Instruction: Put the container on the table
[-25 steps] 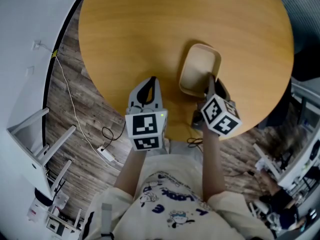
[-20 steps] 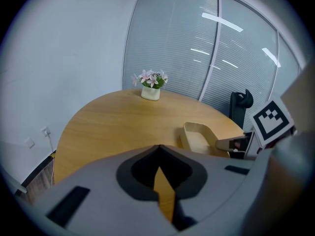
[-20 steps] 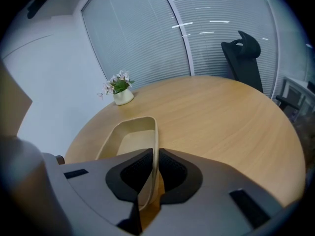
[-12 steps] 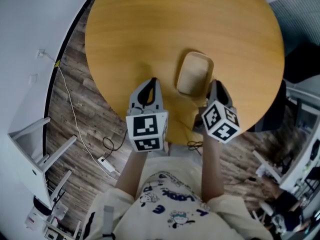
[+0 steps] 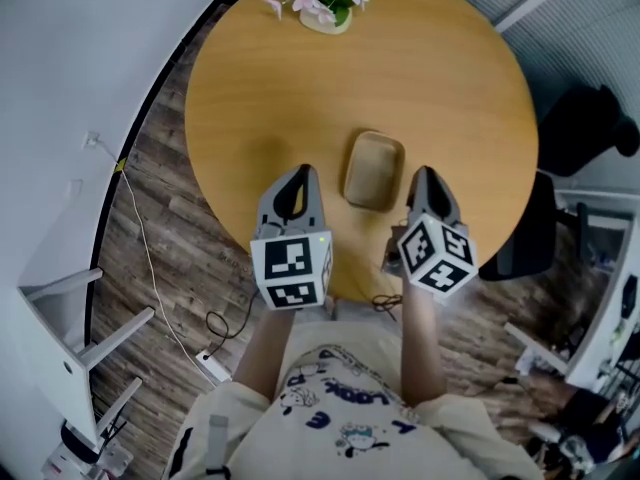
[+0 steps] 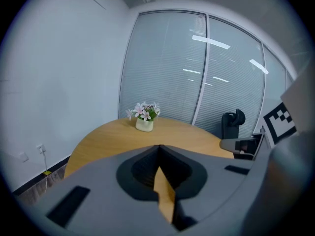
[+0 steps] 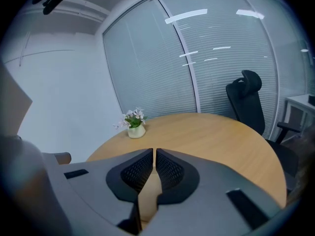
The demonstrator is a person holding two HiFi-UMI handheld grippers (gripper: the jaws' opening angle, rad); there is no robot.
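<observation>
Pulling back since a second ago, the right gripper [image 5: 423, 176] is no longer touching the container [image 5: 374, 170], which is now sitting free on the round table [image 5: 450, 88], between that gripper and the left gripper [image 5: 298, 174]. Both pairs of jaws are pressing together on nothing, the right perhaps leaving a hairline slit. Each gripper's own body is hiding the container from its camera; only the flower pot [image 5: 326, 18] is showing beyond. A dark chair [image 5: 585, 133] is running off the head view's right edge.
</observation>
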